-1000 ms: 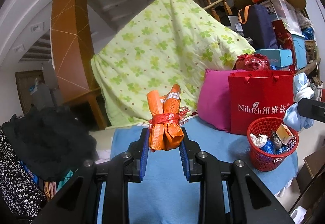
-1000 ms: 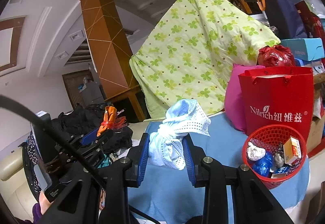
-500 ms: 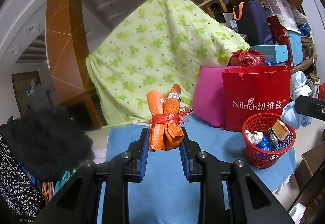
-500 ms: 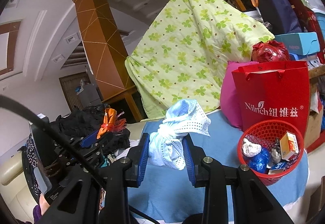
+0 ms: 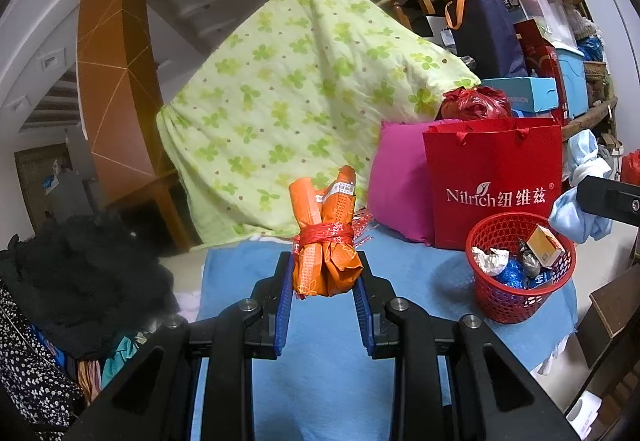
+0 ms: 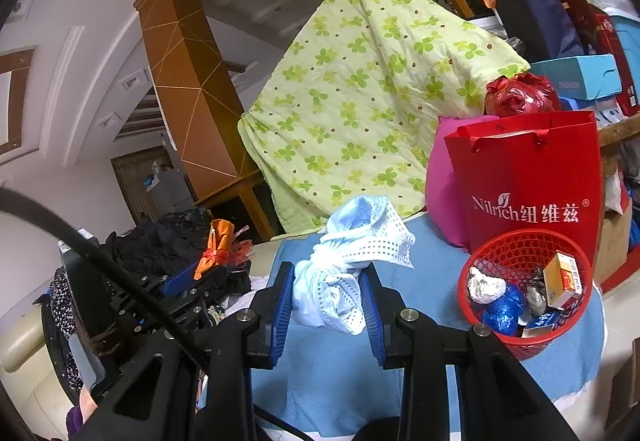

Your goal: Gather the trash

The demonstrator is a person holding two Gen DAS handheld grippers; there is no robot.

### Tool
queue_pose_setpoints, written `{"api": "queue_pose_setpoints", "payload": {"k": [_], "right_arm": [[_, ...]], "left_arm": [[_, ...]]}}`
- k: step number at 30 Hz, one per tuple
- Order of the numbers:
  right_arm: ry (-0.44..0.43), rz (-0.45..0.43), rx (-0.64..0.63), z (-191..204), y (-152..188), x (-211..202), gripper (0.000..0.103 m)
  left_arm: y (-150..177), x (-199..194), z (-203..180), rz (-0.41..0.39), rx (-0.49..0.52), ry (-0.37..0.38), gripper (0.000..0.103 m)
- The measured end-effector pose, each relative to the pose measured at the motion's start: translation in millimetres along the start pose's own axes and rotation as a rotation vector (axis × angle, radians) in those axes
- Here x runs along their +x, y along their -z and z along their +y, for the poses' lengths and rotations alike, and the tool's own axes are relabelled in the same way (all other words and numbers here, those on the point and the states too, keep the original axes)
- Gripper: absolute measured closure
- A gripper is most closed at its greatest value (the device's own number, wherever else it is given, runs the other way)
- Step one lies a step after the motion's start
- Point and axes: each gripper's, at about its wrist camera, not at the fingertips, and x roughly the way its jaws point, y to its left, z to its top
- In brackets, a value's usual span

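1. Left gripper (image 5: pixel 323 281): blue-padded jaws clamped on an orange wrapper bundle (image 5: pixel 325 241), tied round the middle with a red band. Bundle stands upright at centre frame, held clear above the blue cloth (image 5: pixel 320 381).
2. Right gripper (image 6: pixel 327 301): jaws clenched on a knotted pale blue perforated cloth wad (image 6: pixel 344 273), centre frame, likewise above the blue cloth.
3. Red mesh basket (image 5: pixel 520 305), lower right of the left wrist view, sits on the blue cloth. Inside: a crumpled white wad, blue foil pieces, a silvery wrapper, a small orange-and-white carton (image 5: pixel 545 249).
4. In the right wrist view the basket is at lower right (image 6: pixel 520 341), well apart from the held cloth wad.
5. Just behind the basket: a red paper bag (image 5: pixel 496 181) with white lettering; left of it a magenta cushion (image 5: pixel 396 185).
6. A green clover-print quilt (image 5: pixel 304 97) fills the upper centre, draped over a wooden stair railing.
7. Right wrist view, centre left: the left gripper with its orange bundle shows over a dark clothes pile (image 6: pixel 160 241).
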Motion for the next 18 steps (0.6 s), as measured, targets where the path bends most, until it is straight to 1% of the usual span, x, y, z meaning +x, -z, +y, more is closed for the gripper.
{"api": "queue_pose_setpoints", "payload": {"k": [18], "right_arm": [[0.02, -0.012, 0.027, -16, 3, -9, 0.068]], "left_arm": [[-2, 3, -10, 0.014, 0.036, 0.028, 0.073]]}}
